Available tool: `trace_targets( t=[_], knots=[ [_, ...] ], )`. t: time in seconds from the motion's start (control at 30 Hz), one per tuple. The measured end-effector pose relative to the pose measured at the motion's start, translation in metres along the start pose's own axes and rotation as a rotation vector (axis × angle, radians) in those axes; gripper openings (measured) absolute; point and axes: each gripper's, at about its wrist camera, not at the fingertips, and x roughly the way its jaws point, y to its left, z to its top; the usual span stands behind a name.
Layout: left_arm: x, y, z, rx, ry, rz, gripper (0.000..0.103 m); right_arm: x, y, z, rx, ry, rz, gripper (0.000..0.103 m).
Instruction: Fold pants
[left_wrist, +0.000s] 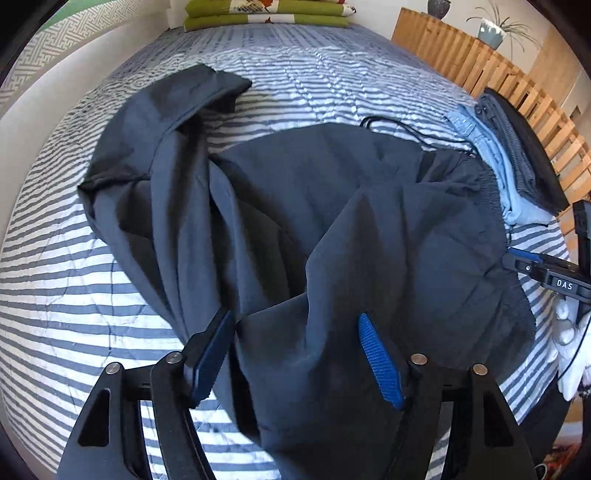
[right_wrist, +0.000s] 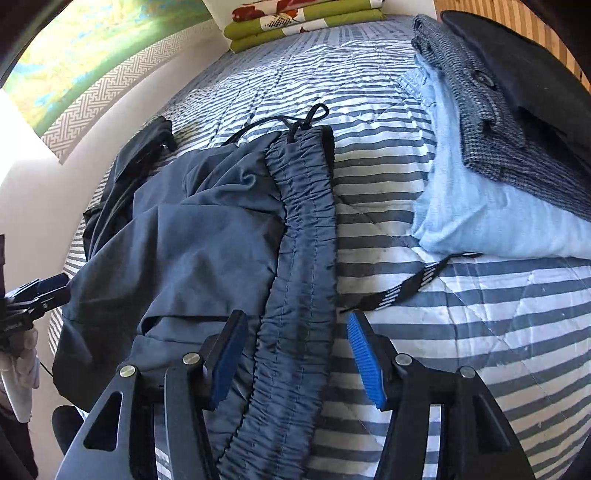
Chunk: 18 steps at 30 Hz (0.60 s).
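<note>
The pants (left_wrist: 332, 221) are dark navy, thin and crumpled, lying spread on the bed. Their gathered elastic waistband (right_wrist: 299, 266) runs straight ahead from between the right jaws, a black drawstring (right_wrist: 291, 120) looped at its far end. One rumpled leg (left_wrist: 162, 140) stretches ahead-left of the left jaws, with fabric bunched between them.

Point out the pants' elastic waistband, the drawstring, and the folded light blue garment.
elastic waistband (right_wrist: 306, 229), right wrist view, on the gathered middle of the band.
drawstring (right_wrist: 314, 110), right wrist view, on the loop past the waistband's far end.
light blue garment (right_wrist: 491, 218), right wrist view, on its bare front fold.
</note>
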Motion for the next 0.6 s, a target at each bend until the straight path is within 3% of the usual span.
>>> trace_targets(
  t=[0.03,0.07,0.1,0.17,0.3,0.43,0.53,0.57,0.6],
  knots=[
    [0.013,-0.002,0.001,0.011,0.025,0.001,0.025,0.005,0.002,0.001,-0.003,0.010,-0.006,0.039],
    [0.021,-0.002,0.001,0.015,0.047,0.013,0.004,0.009,0.002,0.002,-0.009,0.021,-0.025,0.019],
    [0.024,-0.004,0.000,0.011,0.050,0.013,0.004,0.011,0.003,0.002,-0.015,0.030,-0.037,0.010],
    [0.013,-0.004,-0.004,0.012,0.016,-0.008,0.003,0.005,0.002,0.003,-0.021,0.014,-0.043,0.005],
    [-0.023,0.004,-0.015,-0.009,-0.041,-0.063,0.003,-0.030,0.002,0.000,-0.036,-0.060,-0.009,0.002],
    [-0.051,0.004,-0.030,0.018,-0.058,-0.056,0.003,-0.054,0.013,-0.007,-0.098,-0.096,0.011,0.003],
    [-0.067,0.001,-0.043,0.027,-0.068,-0.083,0.003,-0.042,0.012,-0.006,-0.070,-0.030,0.029,0.006],
    [-0.068,-0.001,-0.047,0.033,-0.065,-0.084,0.003,-0.037,0.011,-0.006,-0.054,-0.016,0.037,0.008],
    [-0.070,-0.001,-0.051,0.038,-0.059,-0.078,0.003,-0.032,0.010,-0.006,-0.044,-0.007,0.042,0.016]
  ],
)
